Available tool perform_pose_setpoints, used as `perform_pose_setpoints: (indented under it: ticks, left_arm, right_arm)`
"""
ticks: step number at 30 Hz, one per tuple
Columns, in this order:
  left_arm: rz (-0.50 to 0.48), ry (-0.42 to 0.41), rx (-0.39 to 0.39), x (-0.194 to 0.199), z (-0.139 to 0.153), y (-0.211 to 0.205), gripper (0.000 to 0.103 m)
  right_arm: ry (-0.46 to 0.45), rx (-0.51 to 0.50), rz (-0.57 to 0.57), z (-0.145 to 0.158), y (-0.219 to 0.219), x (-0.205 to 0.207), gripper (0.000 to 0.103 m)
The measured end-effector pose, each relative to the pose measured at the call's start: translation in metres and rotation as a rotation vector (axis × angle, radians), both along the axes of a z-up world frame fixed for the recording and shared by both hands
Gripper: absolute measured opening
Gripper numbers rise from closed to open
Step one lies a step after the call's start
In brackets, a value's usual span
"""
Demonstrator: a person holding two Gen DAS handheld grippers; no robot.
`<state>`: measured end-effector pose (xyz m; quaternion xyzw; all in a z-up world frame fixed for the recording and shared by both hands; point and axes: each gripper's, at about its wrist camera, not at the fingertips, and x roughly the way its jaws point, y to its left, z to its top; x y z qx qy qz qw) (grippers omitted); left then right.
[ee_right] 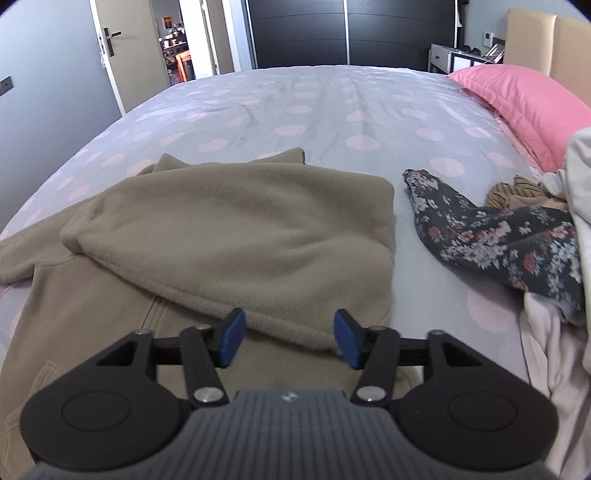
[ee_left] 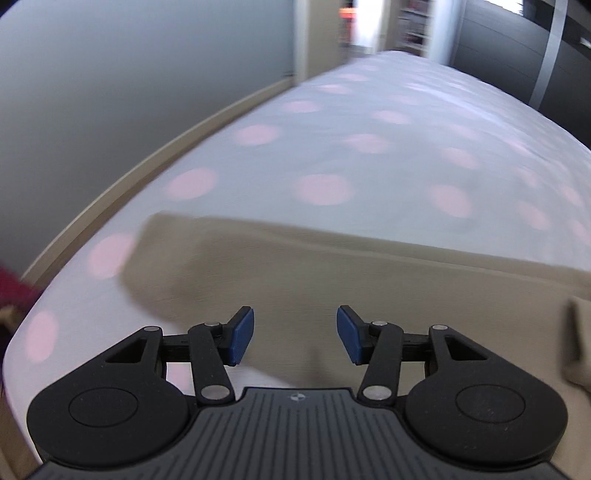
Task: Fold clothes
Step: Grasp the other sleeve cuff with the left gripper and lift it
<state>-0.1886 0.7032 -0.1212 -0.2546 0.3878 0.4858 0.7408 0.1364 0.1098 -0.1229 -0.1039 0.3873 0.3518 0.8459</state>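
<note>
Fleece jacket point(ee_right: 236, 236) lies half-folded; both the left gripper point(ee_left: 295, 334) and the right gripper point(ee_right: 286, 338) gape empty. Grasp the unfolded side next, then square the edges.

A home bedroom: bed point(ee_right: 332, 110), pink pillow point(ee_right: 517, 99), dark wardrobe point(ee_right: 303, 33)

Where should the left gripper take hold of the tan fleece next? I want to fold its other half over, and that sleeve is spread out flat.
Probably the spread sleeve at the fleece's unfolded side. Come from above with the open left gripper and pinch its outer edge: the cloth lies flat on the bed, so only an edge gives the pads purchase.
</note>
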Motion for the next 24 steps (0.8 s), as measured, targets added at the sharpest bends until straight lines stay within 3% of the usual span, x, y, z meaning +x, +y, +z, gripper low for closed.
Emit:
perform_pose_setpoints:
  ticks: [5,10,17,20,22,24]
  left_arm:
    - [0.150,-0.048,-0.014,-0.039,-0.017,0.027,0.048]
    - [0.247,-0.091,-0.045,-0.053,-0.037,0.045,0.049]
    - [0.316,-0.128,-0.097,-0.063,-0.068,0.061,0.049]
    - [0.297,-0.100,-0.068,-0.057,-0.075,0.065,0.051]
    - [0.281,-0.067,-0.042,-0.051,-0.074,0.065,0.047]
    - [0.264,-0.038,-0.016,-0.044,-0.070,0.061,0.031]
  right_arm:
    - [0.034,0.004,-0.032,-0.003,0.001,-0.016,0.063]
    - [0.078,0.013,-0.059,-0.008,0.006,-0.024,0.063]
    - [0.088,-0.013,-0.060,-0.012,0.014,-0.035,0.063]
    - [0.088,-0.026,-0.059,-0.013,0.015,-0.036,0.063]
    - [0.087,-0.035,-0.058,-0.014,0.015,-0.037,0.063]
    - [0.087,-0.044,-0.057,-0.015,0.015,-0.038,0.063]
